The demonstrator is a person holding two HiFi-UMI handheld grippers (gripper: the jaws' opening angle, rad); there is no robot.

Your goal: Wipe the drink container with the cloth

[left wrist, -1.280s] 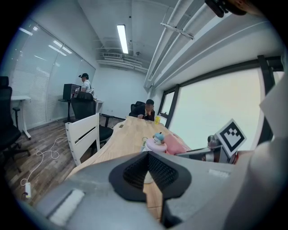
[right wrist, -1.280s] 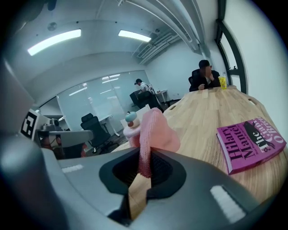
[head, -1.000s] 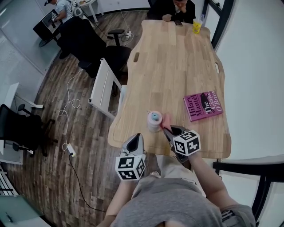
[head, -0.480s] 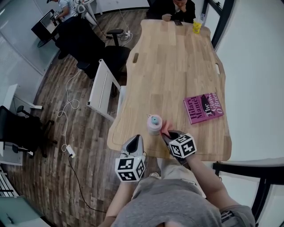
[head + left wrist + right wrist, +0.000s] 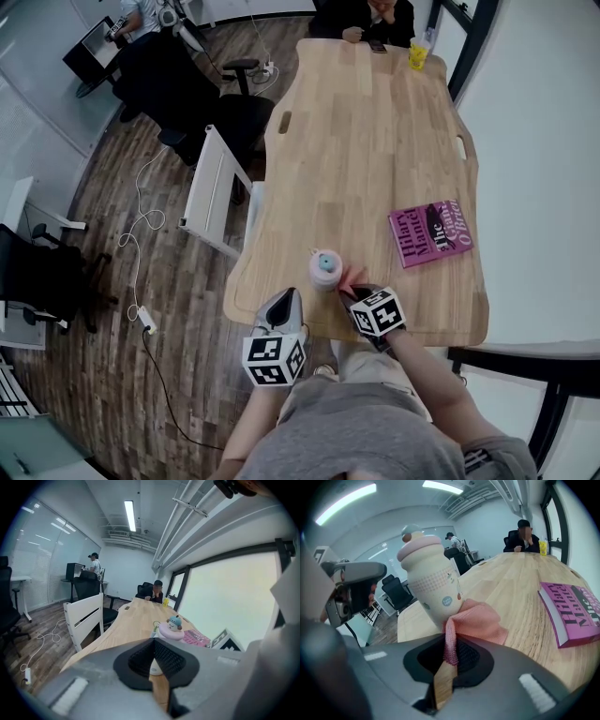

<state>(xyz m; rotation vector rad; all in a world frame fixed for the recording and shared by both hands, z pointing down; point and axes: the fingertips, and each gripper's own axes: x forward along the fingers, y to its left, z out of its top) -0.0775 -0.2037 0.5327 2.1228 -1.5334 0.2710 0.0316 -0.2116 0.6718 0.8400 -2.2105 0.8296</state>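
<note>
Now the drink container (image 5: 325,269) stands upright on the wooden table (image 5: 375,141), close to its near left corner. Its long axis is vertical, and the pink lid with a small figure on top points straight up. In the right gripper view it rises just ahead of the jaws and a little to their left, its patterned wall facing us.

The pink cloth (image 5: 476,623) lies bunched at the foot of the container and seems to touch the lower wall. Our right gripper (image 5: 450,656) is clenched on one fold of it, with the rest spilling forward onto the wood. We judge that any wipe has to run up or around that standing wall, so the cloth must be lifted from the base and pressed sideways against the cup.

Our left gripper (image 5: 153,656) is clamped together with nothing between its jaws. It hangs at the table's near edge, and the container lies ahead and somewhat to its right. The right gripper is clearly the nearer one. Since nothing steadies the cup, a hard sideways push could tip it.

Farther right lies a magenta book (image 5: 430,233), well apart.
</note>
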